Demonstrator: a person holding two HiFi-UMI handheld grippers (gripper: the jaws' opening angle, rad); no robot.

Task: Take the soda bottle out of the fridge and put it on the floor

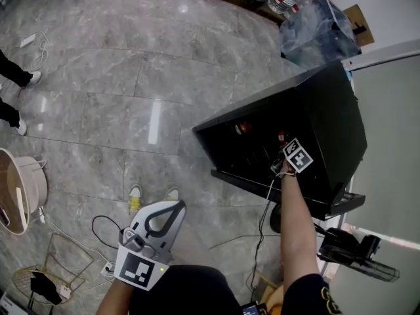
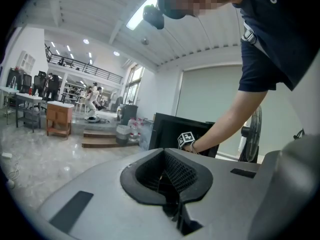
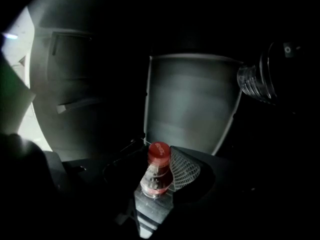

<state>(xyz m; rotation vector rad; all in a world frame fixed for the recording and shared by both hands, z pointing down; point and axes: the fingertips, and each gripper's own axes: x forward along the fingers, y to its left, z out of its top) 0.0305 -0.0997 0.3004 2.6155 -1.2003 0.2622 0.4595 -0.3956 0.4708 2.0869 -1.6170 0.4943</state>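
The soda bottle point(image 3: 157, 176) shows in the right gripper view as a clear neck with a red cap point(image 3: 159, 153). It stands between the jaws of my right gripper point(image 3: 159, 179), and the meshed pad point(image 3: 182, 171) lies against its neck. All around it is the dark inside of the black fridge point(image 1: 328, 110). In the head view my right gripper point(image 1: 283, 156) reaches into the fridge's open front, its fingertips hidden. My left gripper point(image 1: 169, 212) hangs low at the left, away from the fridge. Its jaws are shut with nothing between them point(image 2: 170, 184).
A second clear bottle point(image 3: 257, 81) lies at the upper right inside the fridge. On the marble floor stand a round basket point(image 1: 20, 189), a wire rack point(image 1: 59, 261) with cables, and a fan point(image 1: 354, 248) by the fridge. Packed water bottles point(image 1: 315, 25) lie behind it.
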